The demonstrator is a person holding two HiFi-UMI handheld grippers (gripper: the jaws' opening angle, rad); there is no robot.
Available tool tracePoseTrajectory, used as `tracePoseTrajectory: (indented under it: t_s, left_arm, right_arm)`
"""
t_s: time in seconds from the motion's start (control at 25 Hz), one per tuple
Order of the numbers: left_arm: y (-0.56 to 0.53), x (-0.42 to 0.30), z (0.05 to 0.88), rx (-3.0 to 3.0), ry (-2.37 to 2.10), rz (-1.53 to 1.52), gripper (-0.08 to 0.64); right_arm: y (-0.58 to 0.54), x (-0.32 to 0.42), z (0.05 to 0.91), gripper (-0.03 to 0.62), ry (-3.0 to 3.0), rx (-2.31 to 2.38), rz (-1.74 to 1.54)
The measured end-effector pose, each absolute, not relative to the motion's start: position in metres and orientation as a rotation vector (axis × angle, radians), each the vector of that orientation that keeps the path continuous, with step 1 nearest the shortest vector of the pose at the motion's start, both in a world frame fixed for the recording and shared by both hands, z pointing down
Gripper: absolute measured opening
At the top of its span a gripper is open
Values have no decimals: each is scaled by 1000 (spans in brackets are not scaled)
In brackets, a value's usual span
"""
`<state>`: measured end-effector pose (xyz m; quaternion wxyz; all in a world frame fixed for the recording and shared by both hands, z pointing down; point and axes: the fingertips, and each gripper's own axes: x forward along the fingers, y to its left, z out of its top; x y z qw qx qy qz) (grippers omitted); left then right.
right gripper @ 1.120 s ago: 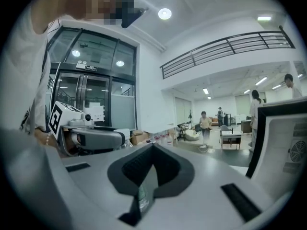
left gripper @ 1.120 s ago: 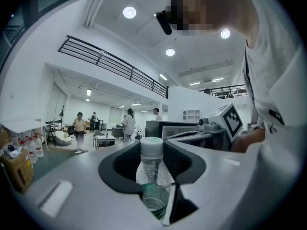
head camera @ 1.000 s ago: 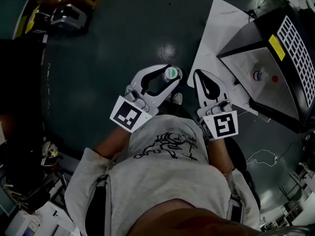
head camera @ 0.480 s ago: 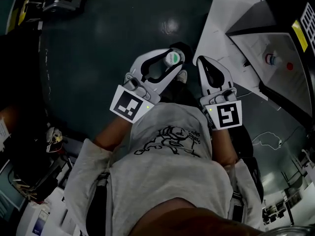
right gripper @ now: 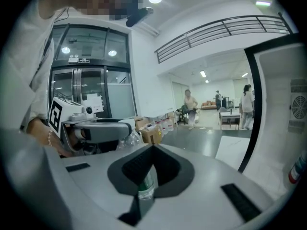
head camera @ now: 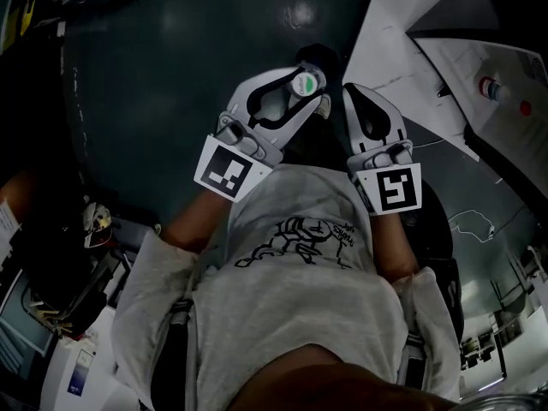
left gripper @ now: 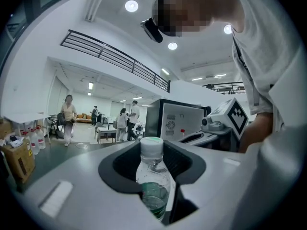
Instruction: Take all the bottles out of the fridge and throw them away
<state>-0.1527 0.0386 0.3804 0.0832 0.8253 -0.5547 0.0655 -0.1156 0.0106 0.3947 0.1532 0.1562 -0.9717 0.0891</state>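
A clear bottle (head camera: pixel 303 84) with a white cap and green label stands upright between the jaws of my left gripper (head camera: pixel 295 89), which is shut on its body. The left gripper view shows the same bottle (left gripper: pixel 152 176) close up, gripped below the neck. My right gripper (head camera: pixel 360 94) is just to the right, level with the left one, its jaws shut tip to tip. Low in its jaw hollow a bit of clear plastic with green (right gripper: pixel 145 182) shows; I cannot tell whether it is held. Another bottle with a red cap (head camera: pixel 490 86) lies in the fridge (head camera: pixel 514 32).
The fridge's white open door (head camera: pixel 402 32) reaches out over the dark floor (head camera: pixel 171 75) at upper right. Cardboard boxes and jugs (right gripper: pixel 153 131) stand across the hall. Several people (left gripper: pixel 68 116) walk far off. Clutter and equipment (head camera: pixel 51 272) line the left side.
The fridge and its door have slid toward the upper right of the head view as I turn away. Both grippers sit slightly higher in view, keeping their states.
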Motion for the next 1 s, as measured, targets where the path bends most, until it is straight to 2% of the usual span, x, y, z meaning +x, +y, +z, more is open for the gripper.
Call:
tracePoseTrajectory:
  t_s: [1.0]
  left_arm:
    - [53,-137,492,2410,-1637,249,150]
  right_arm:
    - [34,-92,514,8,-2663,439,432]
